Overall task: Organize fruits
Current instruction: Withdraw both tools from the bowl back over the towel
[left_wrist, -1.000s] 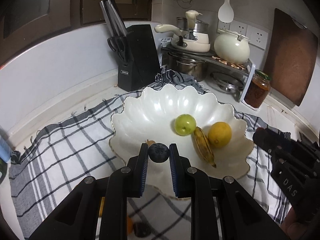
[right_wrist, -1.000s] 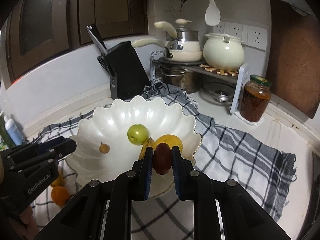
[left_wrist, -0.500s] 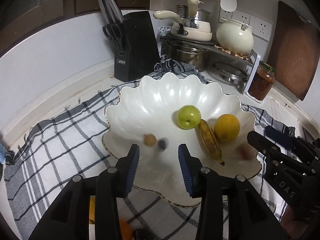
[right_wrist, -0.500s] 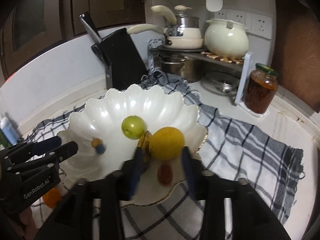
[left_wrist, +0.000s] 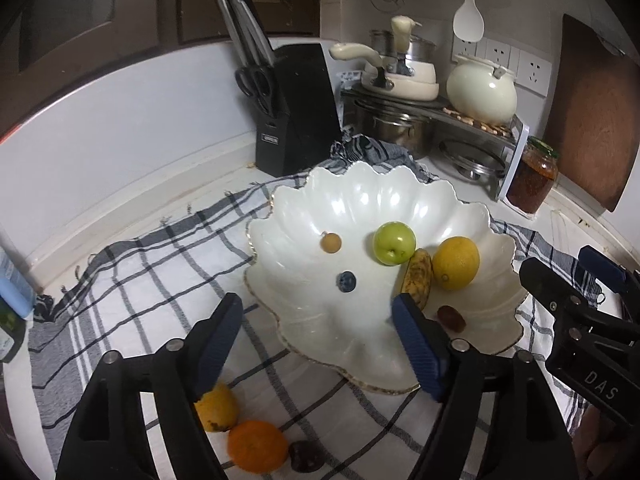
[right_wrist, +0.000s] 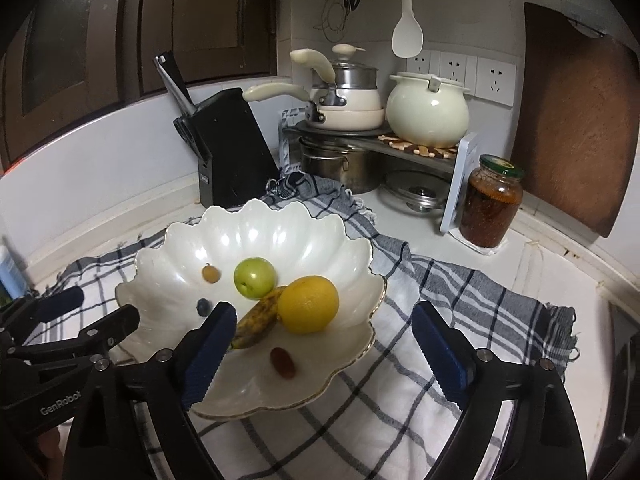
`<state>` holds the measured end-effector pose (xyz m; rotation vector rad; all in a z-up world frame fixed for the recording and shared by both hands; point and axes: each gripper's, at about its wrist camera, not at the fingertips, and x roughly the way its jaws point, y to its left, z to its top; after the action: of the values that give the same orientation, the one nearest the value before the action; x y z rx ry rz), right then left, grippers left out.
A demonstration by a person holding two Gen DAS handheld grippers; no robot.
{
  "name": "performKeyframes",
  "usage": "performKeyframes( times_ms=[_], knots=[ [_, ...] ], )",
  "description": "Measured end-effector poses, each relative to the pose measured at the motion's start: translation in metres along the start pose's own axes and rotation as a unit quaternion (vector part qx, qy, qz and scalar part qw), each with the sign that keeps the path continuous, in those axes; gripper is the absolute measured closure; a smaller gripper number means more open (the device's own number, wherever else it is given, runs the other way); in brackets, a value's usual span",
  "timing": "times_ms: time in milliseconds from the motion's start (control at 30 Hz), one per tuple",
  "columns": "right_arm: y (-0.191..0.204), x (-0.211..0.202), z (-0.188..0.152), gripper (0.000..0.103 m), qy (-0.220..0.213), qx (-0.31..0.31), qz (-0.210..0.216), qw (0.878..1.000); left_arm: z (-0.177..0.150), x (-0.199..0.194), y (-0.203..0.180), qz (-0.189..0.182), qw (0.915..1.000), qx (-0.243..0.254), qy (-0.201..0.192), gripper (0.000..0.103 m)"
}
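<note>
Both tools have just let go. The left gripper [left_wrist: 318,326] has been opening its jaws, and now they stand wide apart with nothing between them. The little blueberry [left_wrist: 346,281] lies in the white shell bowl [left_wrist: 360,204], a bit below the middle of the left picture. A second ago that berry was pinched tight between the blue pads.

The right gripper [right_wrist: 324,344] has been opening too, and its jaws are also wide and empty. The small dark red fruit [right_wrist: 283,362] it was squeezing before now rests near the front rim of the bowl, low in the middle of the right picture.

So two more fruits are in the bowl. They join the green apple [left_wrist: 394,243], the yellow citrus [left_wrist: 456,263], the spotty banana [left_wrist: 418,276] and the tiny brown fruit [left_wrist: 331,243].

I think the job is not done. At the bottom of the left picture, on the checked cloth [left_wrist: 140,280], three fruits wait outside the bowl: a yellow fruit [left_wrist: 218,408], an orange [left_wrist: 258,445] and a dark fruit [left_wrist: 306,456], close together. Those probably go in next.

The earlier pictures showed both grippers shut on their fruit above the bowl; now they are loose.
</note>
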<state>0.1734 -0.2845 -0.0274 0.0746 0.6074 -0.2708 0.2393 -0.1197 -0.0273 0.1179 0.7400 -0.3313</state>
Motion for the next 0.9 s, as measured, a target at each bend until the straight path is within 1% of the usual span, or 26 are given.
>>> performKeyframes(
  times_ms=[267, 500, 900],
  knots=[
    [0.008, -0.023, 0.001, 0.013, -0.014, 0.0, 0.006, 1.0, -0.005, -0.026, 0.008, 0.013, 0.9998, -0.003, -0.013, 0.022],
    [0.019, -0.043, -0.001, 0.013, -0.026, -0.006, 0.016, 1.0, -0.013, -0.05, 0.018, 0.024, 0.9995, -0.007, -0.02, 0.022],
    [0.042, -0.066, -0.013, 0.013, -0.034, -0.016, 0.038, 0.999, -0.033, -0.079, 0.039, 0.045, 0.9986, -0.016, -0.023, 0.022]
  ],
)
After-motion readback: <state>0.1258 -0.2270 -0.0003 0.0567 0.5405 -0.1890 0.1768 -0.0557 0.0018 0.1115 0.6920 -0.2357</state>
